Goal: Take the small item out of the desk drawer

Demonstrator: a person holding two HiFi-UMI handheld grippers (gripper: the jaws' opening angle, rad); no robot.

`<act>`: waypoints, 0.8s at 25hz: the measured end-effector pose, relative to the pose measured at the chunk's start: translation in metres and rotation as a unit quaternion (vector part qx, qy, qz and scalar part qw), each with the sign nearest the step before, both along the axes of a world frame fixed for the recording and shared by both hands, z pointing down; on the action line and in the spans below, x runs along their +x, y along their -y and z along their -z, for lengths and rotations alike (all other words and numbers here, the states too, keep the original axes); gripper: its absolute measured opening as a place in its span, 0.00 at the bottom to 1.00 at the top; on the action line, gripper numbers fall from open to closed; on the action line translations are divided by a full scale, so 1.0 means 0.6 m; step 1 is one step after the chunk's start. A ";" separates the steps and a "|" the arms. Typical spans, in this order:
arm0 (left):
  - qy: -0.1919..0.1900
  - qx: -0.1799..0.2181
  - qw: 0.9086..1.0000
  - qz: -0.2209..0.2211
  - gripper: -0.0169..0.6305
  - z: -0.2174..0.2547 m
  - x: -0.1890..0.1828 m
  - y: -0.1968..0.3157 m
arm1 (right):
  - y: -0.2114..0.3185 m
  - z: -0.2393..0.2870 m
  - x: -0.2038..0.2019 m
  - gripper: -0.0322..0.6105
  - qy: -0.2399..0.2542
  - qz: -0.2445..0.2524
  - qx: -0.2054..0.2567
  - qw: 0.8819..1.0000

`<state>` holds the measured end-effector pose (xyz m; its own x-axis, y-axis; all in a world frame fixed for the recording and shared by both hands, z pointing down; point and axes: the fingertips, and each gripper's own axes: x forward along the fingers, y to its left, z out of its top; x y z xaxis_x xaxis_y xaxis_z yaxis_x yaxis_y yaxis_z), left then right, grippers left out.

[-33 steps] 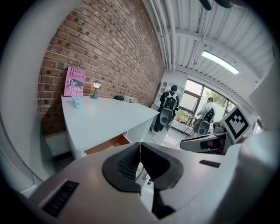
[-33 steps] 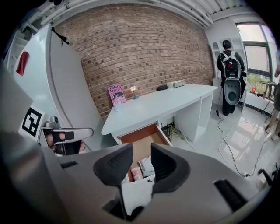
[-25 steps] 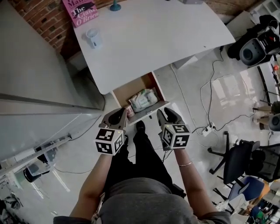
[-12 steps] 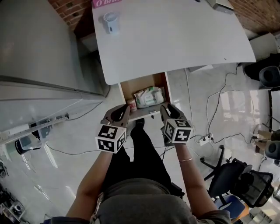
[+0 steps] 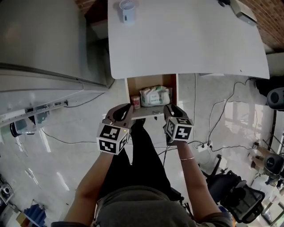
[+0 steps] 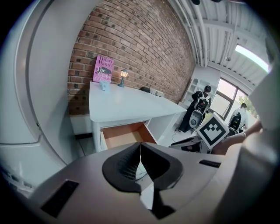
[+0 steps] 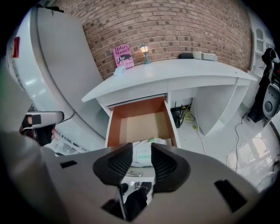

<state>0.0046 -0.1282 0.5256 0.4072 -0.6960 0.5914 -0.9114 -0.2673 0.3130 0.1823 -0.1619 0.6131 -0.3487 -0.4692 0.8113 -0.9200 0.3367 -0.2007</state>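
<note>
Left gripper (image 5: 120, 113): you hold it with jaws pressed together and empty, just short of the drawer's front-left corner.
Right gripper (image 5: 174, 111): its jaws stand apart with nothing between them, just short of the drawer's front-right corner.
Drawer (image 5: 148, 82): it stands open under the desk's near edge, straight ahead of both grippers.
Small item (image 5: 136, 103): a reddish piece in the drawer's front-left corner, just beyond your left gripper, which is the nearer one. It is too small to read its long axis.
Packet (image 5: 155, 95): white, just beside the small item, with its long axis across the drawer.
Desk (image 5: 186, 40): a white top carrying a small white cup (image 5: 126, 9) near its far-left corner.
</note>
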 end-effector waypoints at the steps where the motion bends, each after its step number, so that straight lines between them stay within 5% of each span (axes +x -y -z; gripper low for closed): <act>1: 0.000 -0.002 1.000 0.003 0.06 -0.003 -0.001 0.000 | 0.003 -0.005 0.003 0.26 -0.006 0.000 -0.001 1.000; 20: -0.014 -0.020 0.998 0.056 0.06 -0.055 -0.006 0.011 | 0.034 -0.118 -0.004 0.31 -0.065 0.081 -0.052 0.993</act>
<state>0.0011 -0.1349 0.5587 0.3442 -0.7140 0.6097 -0.9258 -0.1499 0.3470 0.1797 -0.1824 0.6839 -0.3017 -0.3268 0.8956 -0.8760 0.4657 -0.1252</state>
